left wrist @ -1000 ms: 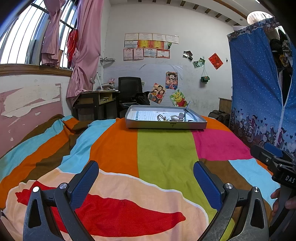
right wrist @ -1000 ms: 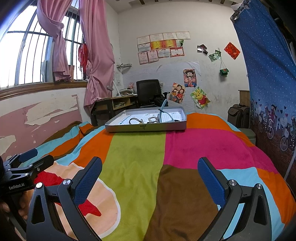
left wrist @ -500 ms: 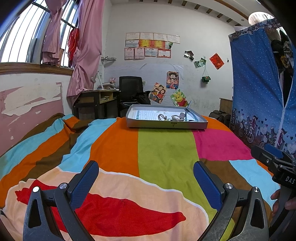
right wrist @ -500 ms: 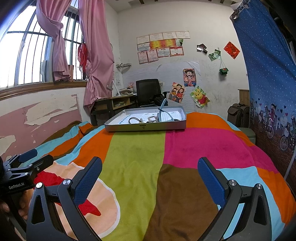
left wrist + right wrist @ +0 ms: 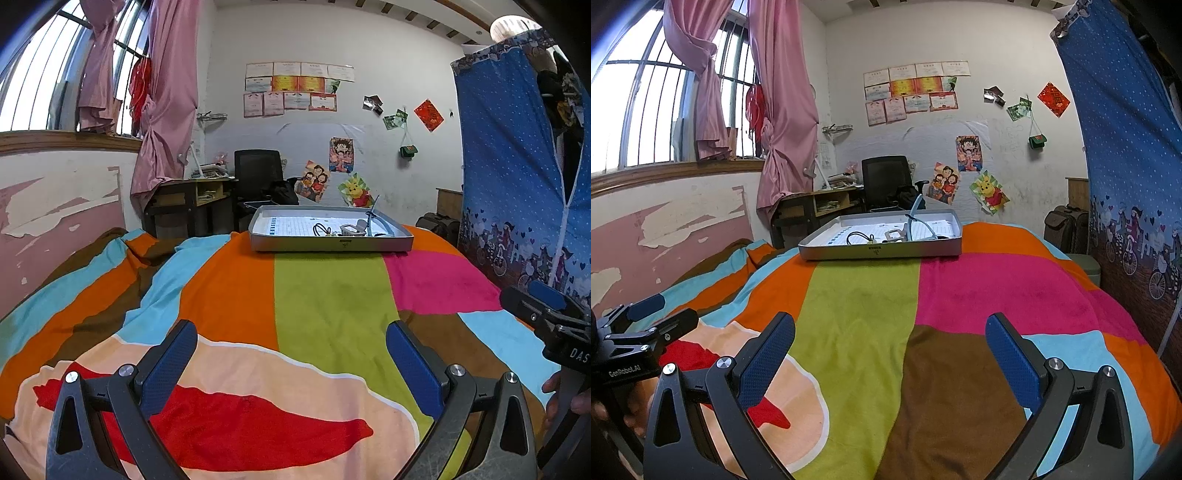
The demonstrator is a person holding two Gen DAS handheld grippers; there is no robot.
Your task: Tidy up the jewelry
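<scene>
- Bedspread (image 5: 325, 295) first: we see a big cover in many colours, spread over the whole bed under both of our tools.
- Far from us on it sits a grey tray (image 5: 330, 244), flat, near the far end of the bed.
- Inside the tray lie the jewelry bits (image 5: 341, 229): a dark looped cord (image 5: 857, 237), a small pale clip-like piece (image 5: 894, 234), and a thin blue strip (image 5: 916, 210) that sticks up. They lie close together. They are too small for us to name each one.
- Our left gripper (image 5: 293, 360) hangs low over the cover. Its blue pads are wide apart and hold nothing.
- Our right gripper (image 5: 891, 356) is the same: spread wide, nothing between the pads.
- How far along are we? We cannot tell. The bits are all in the tray, bunched in one spot. That could be a pile that needs sorting, or things already put away there. Both tools are well away from the tray.
- Around us: a pink curtain (image 5: 168, 110) by the window, a black chair (image 5: 256, 173) and a desk (image 5: 188, 206) behind the tray, papers and pictures (image 5: 297, 86) on the wall, and a blue cloth wardrobe (image 5: 517, 177) on the right.
- Nothing lies on the cover between us and the tray. The tray's wall hides part of what is inside.
</scene>
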